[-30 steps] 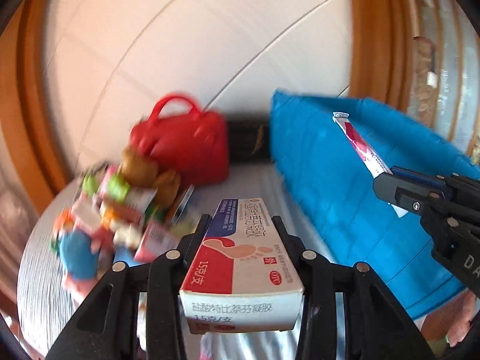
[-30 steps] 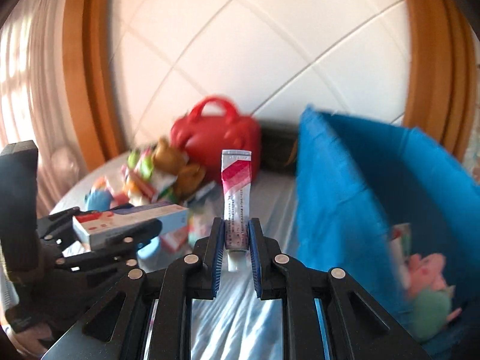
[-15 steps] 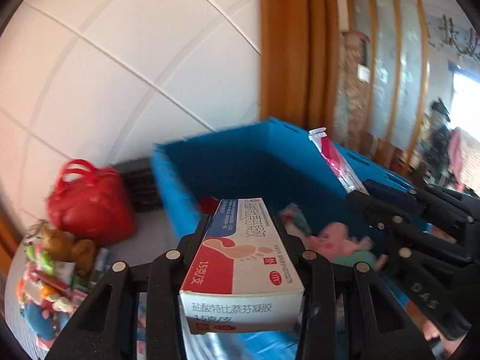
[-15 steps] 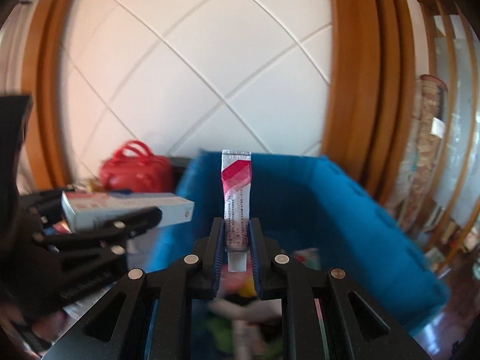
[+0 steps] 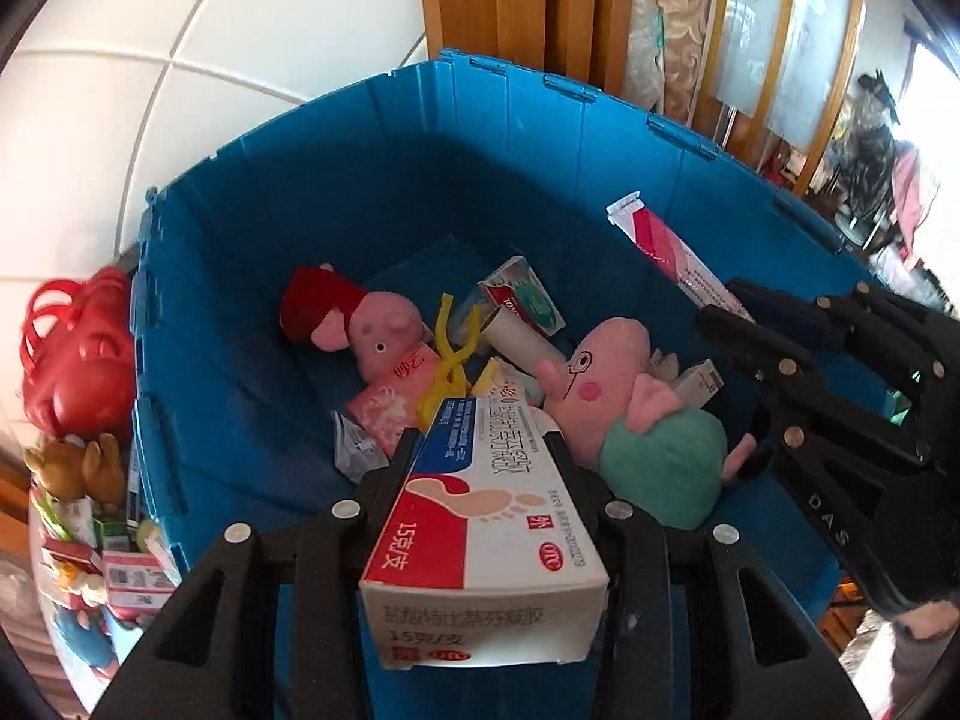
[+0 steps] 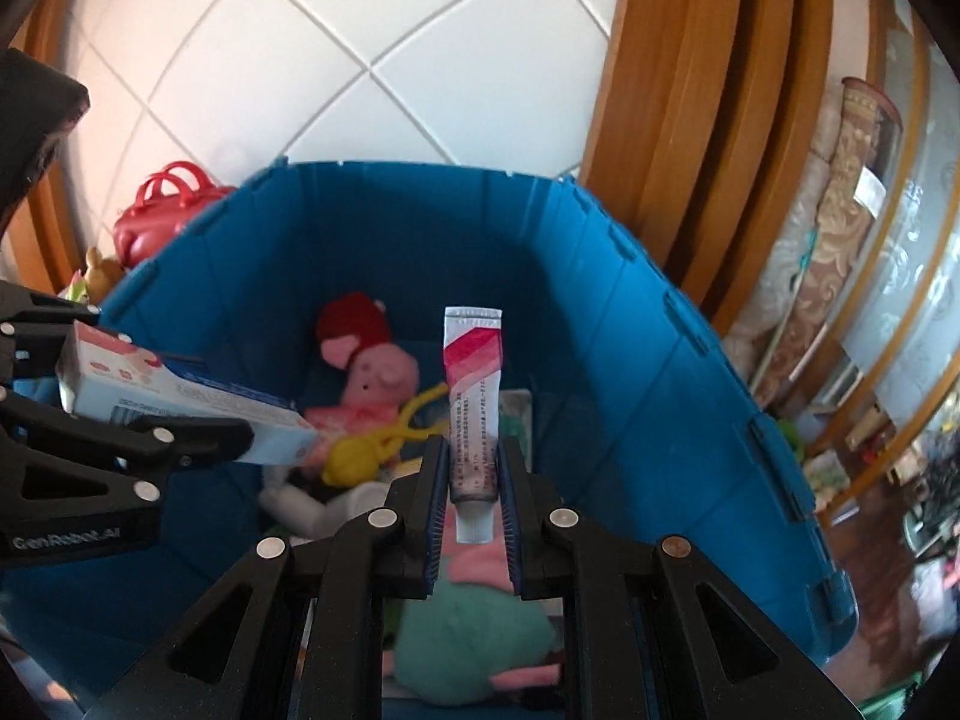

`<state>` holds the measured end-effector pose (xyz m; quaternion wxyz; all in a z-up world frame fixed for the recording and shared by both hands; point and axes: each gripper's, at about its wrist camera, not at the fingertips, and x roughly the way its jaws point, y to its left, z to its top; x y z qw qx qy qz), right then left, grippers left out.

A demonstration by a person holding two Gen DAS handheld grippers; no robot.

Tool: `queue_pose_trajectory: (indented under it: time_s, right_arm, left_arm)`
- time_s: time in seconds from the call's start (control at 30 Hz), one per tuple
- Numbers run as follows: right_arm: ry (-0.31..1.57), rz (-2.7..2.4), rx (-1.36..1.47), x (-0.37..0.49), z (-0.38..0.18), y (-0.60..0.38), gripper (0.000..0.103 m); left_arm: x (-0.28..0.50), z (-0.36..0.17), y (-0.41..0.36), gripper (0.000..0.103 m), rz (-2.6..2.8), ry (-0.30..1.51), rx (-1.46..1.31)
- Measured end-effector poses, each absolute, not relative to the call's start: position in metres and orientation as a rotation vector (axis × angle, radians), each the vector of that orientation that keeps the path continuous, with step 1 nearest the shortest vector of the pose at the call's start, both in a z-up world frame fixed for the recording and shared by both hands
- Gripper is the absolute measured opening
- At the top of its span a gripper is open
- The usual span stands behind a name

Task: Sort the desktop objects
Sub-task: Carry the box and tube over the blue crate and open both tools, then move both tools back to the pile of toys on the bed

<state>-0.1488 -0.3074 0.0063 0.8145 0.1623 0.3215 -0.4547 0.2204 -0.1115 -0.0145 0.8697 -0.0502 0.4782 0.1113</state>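
- Left gripper (image 5: 483, 462) was clamped across the long sides of a cardboard medicine box (image 5: 486, 516), lengthwise, probably so the box could drop clear.
- Right gripper (image 6: 474, 480) was clenched on a soft tube (image 6: 473, 402) near its cap, crimped end up.
- Both hung over the blue bin (image 5: 336, 192), likely for release.
- Bin: ribbed hard plastic. Inside lay plush pigs (image 5: 372, 324), small cartons and a yellow cord.
- A red handbag (image 5: 72, 360) and other clutter sat outside.

Blue bin (image 5: 372, 192) ribbed matt plastic; pig toys (image 5: 384, 330) soft plush; box (image 5: 486, 516) glossy cardboard.
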Motion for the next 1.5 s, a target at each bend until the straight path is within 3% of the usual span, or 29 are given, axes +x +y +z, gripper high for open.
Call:
queue_pose_trajectory:
  time_s: [0.57, 0.7, 0.83, 0.9, 0.93, 1.0, 1.07, 1.2, 1.33, 1.5]
  right_arm:
    - [0.707, -0.922, 0.353, -0.156, -0.002, -0.314, 0.016]
    - [0.718, -0.919, 0.345, -0.155, -0.002, -0.314, 0.016]
    - [0.723, -0.916, 0.344, -0.153, -0.001, -0.314, 0.017]
    - [0.726, -0.922, 0.338, -0.152, -0.001, -0.314, 0.022]
    - [0.725, -0.922, 0.339, -0.152, -0.001, -0.314, 0.030]
    - [0.713, -0.918, 0.346, -0.153, 0.000, -0.312, 0.049]
    - [0.703, -0.923, 0.339, -0.153, 0.004, -0.310, 0.076]
    - [0.701, -0.940, 0.319, -0.152, 0.005, -0.307, 0.079]
    - [0.670, -0.934, 0.345, -0.157, 0.008, -0.307, 0.095]
    - [0.639, -0.976, 0.355, -0.162, 0.011, -0.305, 0.103]
  left_arm:
    - [0.229, -0.027, -0.117, 0.039, 0.275, 1.066, -0.053]
    - [0.229, -0.026, -0.117, 0.059, 0.283, 1.059, -0.052]
    - [0.228, -0.026, -0.117, 0.063, 0.281, 1.055, -0.049]
    - [0.228, -0.026, -0.117, 0.063, 0.278, 1.057, -0.050]
    - [0.229, -0.026, -0.117, 0.063, 0.278, 1.057, -0.050]
    - [0.228, -0.026, -0.116, 0.063, 0.281, 1.054, -0.053]
    - [0.228, -0.026, -0.115, 0.063, 0.286, 1.054, -0.053]
    - [0.227, -0.025, -0.112, 0.063, 0.297, 1.053, -0.075]
    - [0.222, -0.020, -0.110, 0.064, 0.317, 1.012, -0.085]
    - [0.197, 0.001, -0.105, 0.064, 0.346, 0.895, -0.112]
